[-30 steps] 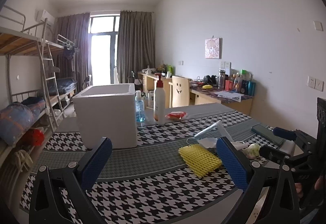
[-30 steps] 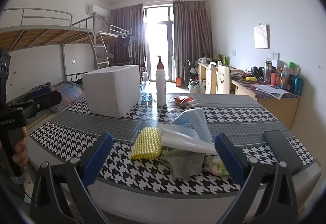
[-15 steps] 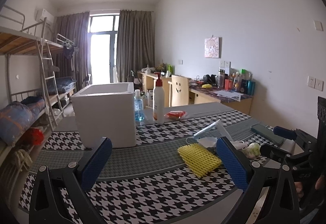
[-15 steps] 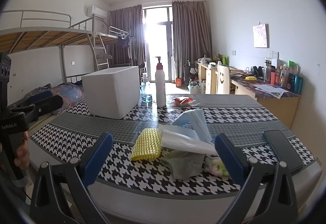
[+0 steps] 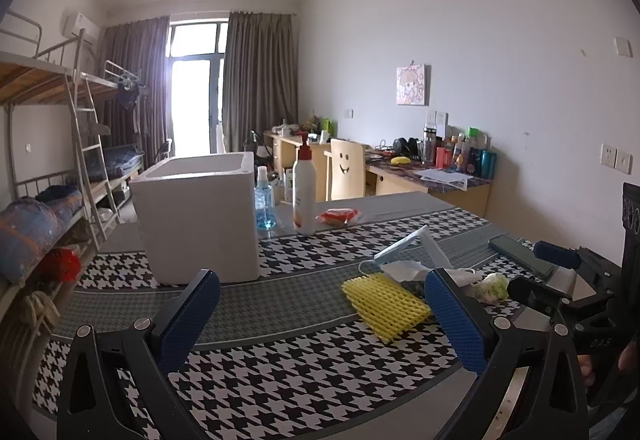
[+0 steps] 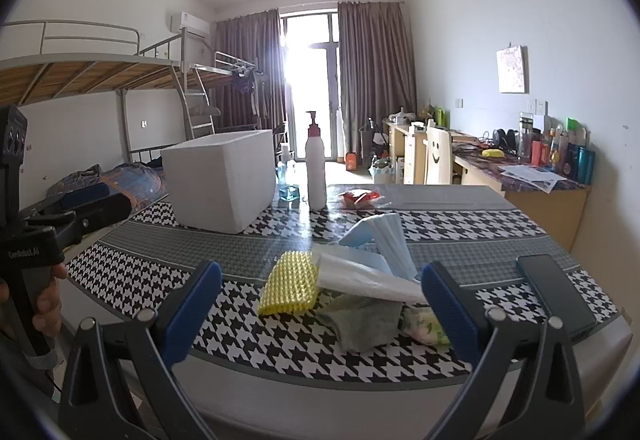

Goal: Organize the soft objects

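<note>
The left gripper (image 5: 322, 314) is level, its blue-padded fingers (image 5: 188, 314) spread wide with nothing between them. The right gripper (image 6: 320, 306) is likewise spread wide and empty, fingers (image 6: 450, 306) pointing forward. In the right wrist view a hand (image 6: 44, 300) wraps the left gripper's black handle at the left edge. In the left wrist view the right gripper sits at the right edge.

You have bare surface (image 5: 280, 324) on the near left, between the near edge and the white foam box (image 5: 200, 216). To the right, the soft pile (image 6: 360, 280) and phone (image 6: 554, 292) crowd the near edge; far behind stand the pump bottle (image 6: 316, 168) and spray bottle (image 5: 265, 204).
</note>
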Motion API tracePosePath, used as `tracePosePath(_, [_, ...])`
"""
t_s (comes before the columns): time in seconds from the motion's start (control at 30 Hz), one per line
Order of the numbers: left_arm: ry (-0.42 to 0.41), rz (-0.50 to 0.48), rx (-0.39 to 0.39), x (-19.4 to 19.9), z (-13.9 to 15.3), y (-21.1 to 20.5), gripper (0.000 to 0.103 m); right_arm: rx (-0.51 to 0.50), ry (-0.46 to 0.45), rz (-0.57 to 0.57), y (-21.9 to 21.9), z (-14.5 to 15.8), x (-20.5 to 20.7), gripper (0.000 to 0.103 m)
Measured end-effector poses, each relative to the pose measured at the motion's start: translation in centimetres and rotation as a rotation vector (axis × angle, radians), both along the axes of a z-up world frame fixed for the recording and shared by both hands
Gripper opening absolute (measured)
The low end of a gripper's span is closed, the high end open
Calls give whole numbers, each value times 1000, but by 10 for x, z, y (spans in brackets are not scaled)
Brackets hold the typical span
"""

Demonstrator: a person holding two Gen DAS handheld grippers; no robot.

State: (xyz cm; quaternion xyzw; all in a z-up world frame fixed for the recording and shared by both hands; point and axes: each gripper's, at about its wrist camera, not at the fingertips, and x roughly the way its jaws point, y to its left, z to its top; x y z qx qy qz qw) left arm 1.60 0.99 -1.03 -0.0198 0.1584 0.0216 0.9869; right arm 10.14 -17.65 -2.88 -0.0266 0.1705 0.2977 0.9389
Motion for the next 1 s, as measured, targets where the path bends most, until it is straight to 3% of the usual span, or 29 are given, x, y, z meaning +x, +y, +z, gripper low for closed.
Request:
tracePosePath(0.4, [47, -29, -1, 21, -5, -6, 102, -11, 34, -18, -2, -8, 14, 101])
tracePosePath(1.0, [204, -102, -15, 75, -32, -30, 102, -50, 131, -122, -23, -31, 46, 101])
